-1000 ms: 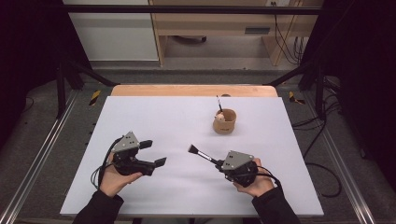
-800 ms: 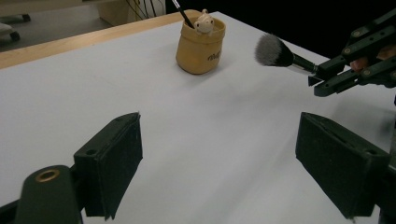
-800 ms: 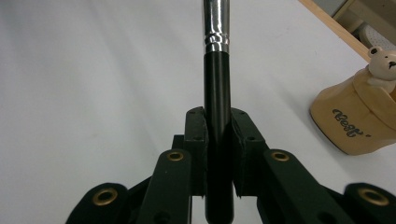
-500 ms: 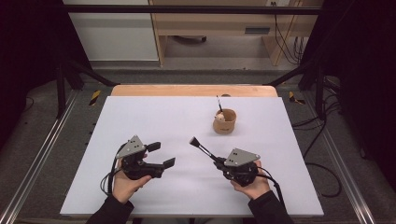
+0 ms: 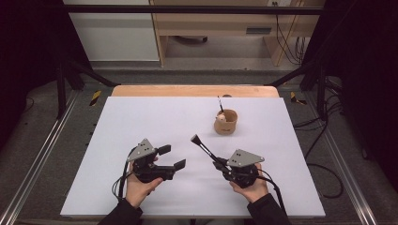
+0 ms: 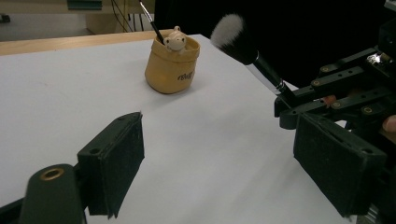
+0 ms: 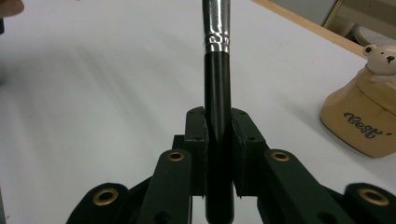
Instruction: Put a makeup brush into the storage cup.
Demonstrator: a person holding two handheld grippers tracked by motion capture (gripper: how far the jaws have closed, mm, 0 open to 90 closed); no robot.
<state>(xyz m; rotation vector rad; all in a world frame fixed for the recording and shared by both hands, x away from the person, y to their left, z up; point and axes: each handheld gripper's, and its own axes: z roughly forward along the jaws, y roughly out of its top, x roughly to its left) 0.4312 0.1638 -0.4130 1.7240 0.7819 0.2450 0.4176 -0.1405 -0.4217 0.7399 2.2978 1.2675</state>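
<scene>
Between the pads of the right gripper (image 7: 218, 154) stood the black handle of a makeup brush (image 5: 204, 148), clamped near its butt end; the jaws were drawn together on it with no gap visible on either side. From that grip the handle ran forward past a silver ferrule, and in the left gripper view the brush head (image 6: 229, 29) showed as a soft tuft, pale at the tip, raised clear of the table (image 5: 141, 117). In the high view the brush slanted up and away from the right gripper (image 5: 219, 165) toward the middle of the white surface.

Beside it, the left gripper (image 5: 172, 157) had its jaws spread wide, with nothing between the pads and nothing touched; only bare table lay ahead of them.

Farther off, toward the far edge, sat a small tan pot (image 5: 225, 122) with a bear figure on its rim and a thin brush (image 5: 219, 104) already standing in it, well apart from both grippers.

Judged from this layout, the step in hand was the carrying of the held brush toward the pot. The next move would call for lifting the brush over the rim, tilting it handle-down or head-down to suit the opening, and releasing it without tipping the light pot.
</scene>
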